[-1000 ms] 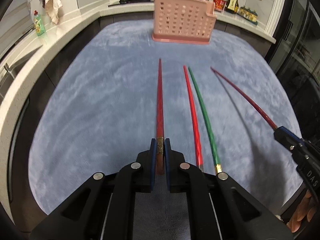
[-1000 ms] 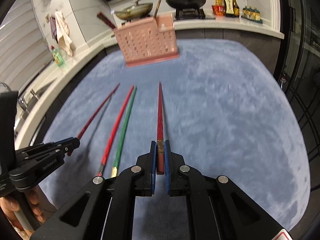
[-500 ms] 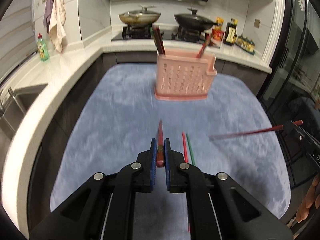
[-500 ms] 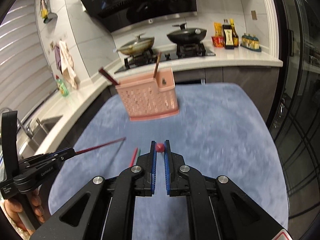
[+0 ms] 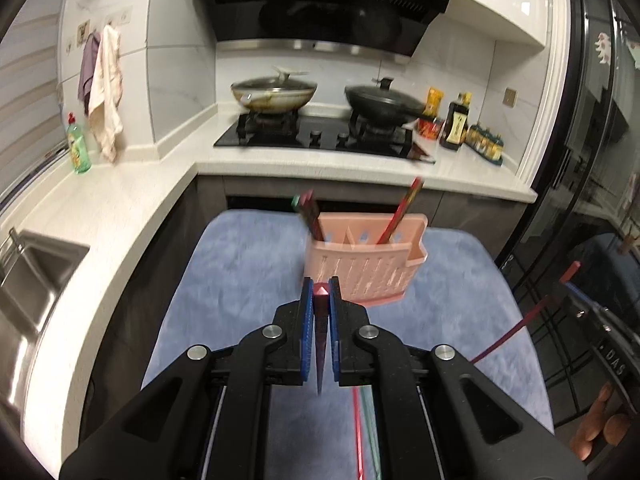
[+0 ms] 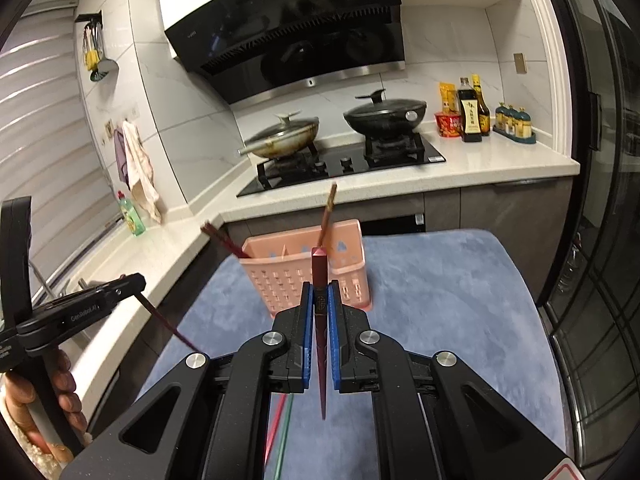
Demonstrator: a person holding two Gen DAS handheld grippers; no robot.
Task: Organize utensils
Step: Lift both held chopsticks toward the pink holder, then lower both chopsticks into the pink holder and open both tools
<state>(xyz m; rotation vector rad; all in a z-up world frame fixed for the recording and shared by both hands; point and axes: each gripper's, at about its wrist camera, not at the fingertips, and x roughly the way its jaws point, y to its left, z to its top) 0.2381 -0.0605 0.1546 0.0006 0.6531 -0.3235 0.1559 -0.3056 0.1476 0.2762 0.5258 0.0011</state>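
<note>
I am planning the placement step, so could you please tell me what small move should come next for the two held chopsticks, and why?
Probably carry both toward the pink holder. The left gripper and right gripper each clamp a dark red chopstick tip-down above the blue mat, short of the holder, where others already stand.

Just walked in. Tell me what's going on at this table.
A person is sorting chopsticks into a pink utensil holder on a blue mat. Each hand carries a gripper. The left gripper has its jaws shut on one dark red chopstick, and the right gripper on another, both lifted off the mat in front of the holder. A few chopsticks already stand in the holder. A red chopstick and a green chopstick lie on the mat.
</note>
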